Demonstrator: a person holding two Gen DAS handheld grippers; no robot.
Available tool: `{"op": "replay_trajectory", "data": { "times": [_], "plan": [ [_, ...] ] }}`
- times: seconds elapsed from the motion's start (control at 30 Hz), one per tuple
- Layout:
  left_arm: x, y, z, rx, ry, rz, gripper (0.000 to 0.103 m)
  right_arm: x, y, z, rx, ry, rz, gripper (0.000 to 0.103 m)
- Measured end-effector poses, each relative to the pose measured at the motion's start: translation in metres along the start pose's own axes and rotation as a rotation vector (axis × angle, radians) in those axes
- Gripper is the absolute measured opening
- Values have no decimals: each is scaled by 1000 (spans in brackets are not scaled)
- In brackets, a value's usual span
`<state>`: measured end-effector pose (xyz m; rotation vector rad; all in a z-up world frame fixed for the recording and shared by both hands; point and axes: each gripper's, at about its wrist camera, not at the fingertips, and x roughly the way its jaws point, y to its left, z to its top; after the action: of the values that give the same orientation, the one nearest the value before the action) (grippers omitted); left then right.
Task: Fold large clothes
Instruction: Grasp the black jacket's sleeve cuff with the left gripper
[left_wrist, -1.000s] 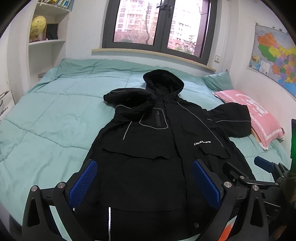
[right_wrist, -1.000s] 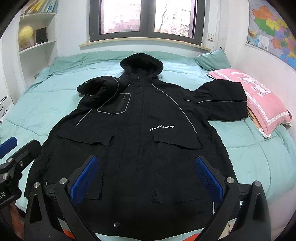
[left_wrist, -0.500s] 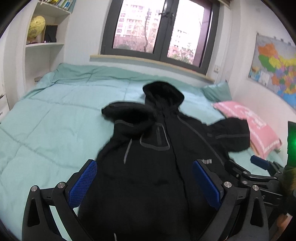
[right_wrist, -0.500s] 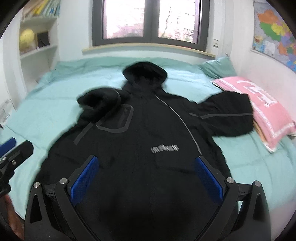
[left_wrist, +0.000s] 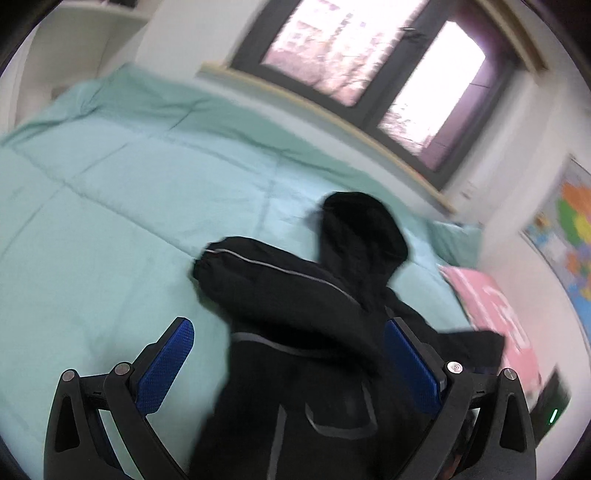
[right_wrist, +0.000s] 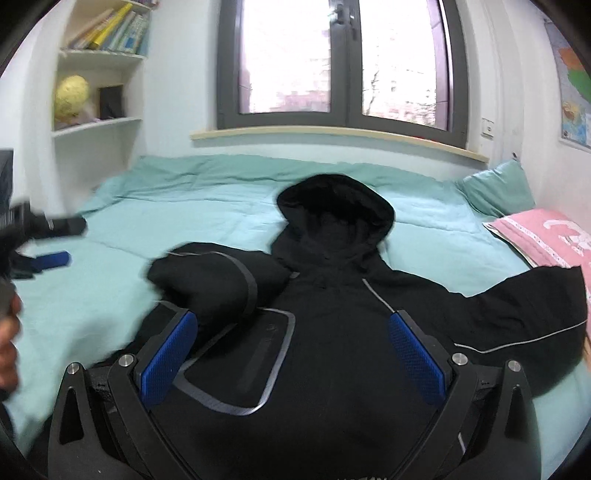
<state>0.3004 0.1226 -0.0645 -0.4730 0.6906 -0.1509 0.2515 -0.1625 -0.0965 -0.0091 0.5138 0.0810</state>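
A black hooded jacket (right_wrist: 332, 350) lies front up on the teal bed, hood (right_wrist: 334, 206) toward the window. Its left sleeve (right_wrist: 207, 284) is folded in over the chest; its right sleeve (right_wrist: 524, 314) lies spread toward the pink pillow. The jacket also shows in the left wrist view (left_wrist: 303, 332), blurred. My left gripper (left_wrist: 288, 354) is open and empty above the folded sleeve and chest. My right gripper (right_wrist: 291, 350) is open and empty above the chest. The left gripper shows at the left edge of the right wrist view (right_wrist: 44, 240).
A teal quilt (right_wrist: 184, 206) covers the bed. A pink pillow (right_wrist: 546, 236) and a teal pillow (right_wrist: 495, 188) lie at the right. White shelves (right_wrist: 96, 122) with a yellow globe stand at the left. A window (right_wrist: 343, 62) is behind the bed, a map (right_wrist: 572, 74) on the right wall.
Both grippers have moved forward from the jacket's hem over its chest, still open. The left one has swung to the left and tilted. The jacket has not moved.
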Motion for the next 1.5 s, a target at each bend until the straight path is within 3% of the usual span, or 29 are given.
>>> {"op": "replay_trajectory", "data": {
  "times": [0.13, 0.3, 0.4, 0.5, 0.53, 0.57, 0.6, 0.67, 0.8, 0.93, 1.13, 1.37, 1.43, 1.5],
  "plan": [
    [70, 32, 18, -97, 45, -19, 102, 61, -8, -42, 38, 95, -21, 103],
    [140, 73, 22, -286, 124, -123, 102, 78, -23, -58, 102, 140, 7, 103],
    [163, 83, 19, -338, 140, -144, 100, 79, -29, -62, 135, 147, 11, 103],
    [174, 83, 17, -334, 140, -145, 87, 86, -29, -65, 148, 187, 12, 103],
    [176, 80, 18, -311, 138, -128, 70, 90, -29, -65, 151, 197, 9, 103],
    [177, 79, 19, -288, 141, -108, 45, 92, -30, -66, 156, 205, 3, 103],
    [179, 77, 20, -260, 138, -101, 36, 92, -30, -66, 158, 207, 0, 103],
    [174, 75, 24, -239, 102, -109, 24, 92, -31, -67, 159, 205, -1, 103],
    [147, 75, 32, -182, 31, -82, 20, 93, -29, -67, 154, 214, -7, 103],
    [110, 79, 51, -80, -31, 7, 19, 93, -28, -67, 151, 217, -9, 103],
    [33, 122, 79, 47, -144, 238, 20, 95, -29, -67, 147, 222, -13, 103],
    [-18, 206, 102, 49, -208, 574, 19, 96, -28, -68, 138, 227, -23, 103],
    [-20, 231, 100, 9, -187, 629, 19, 97, -28, -68, 137, 226, -25, 103],
    [-23, 260, 91, -54, -145, 634, 19, 97, -28, -69, 135, 228, -27, 103]
  ]
}}
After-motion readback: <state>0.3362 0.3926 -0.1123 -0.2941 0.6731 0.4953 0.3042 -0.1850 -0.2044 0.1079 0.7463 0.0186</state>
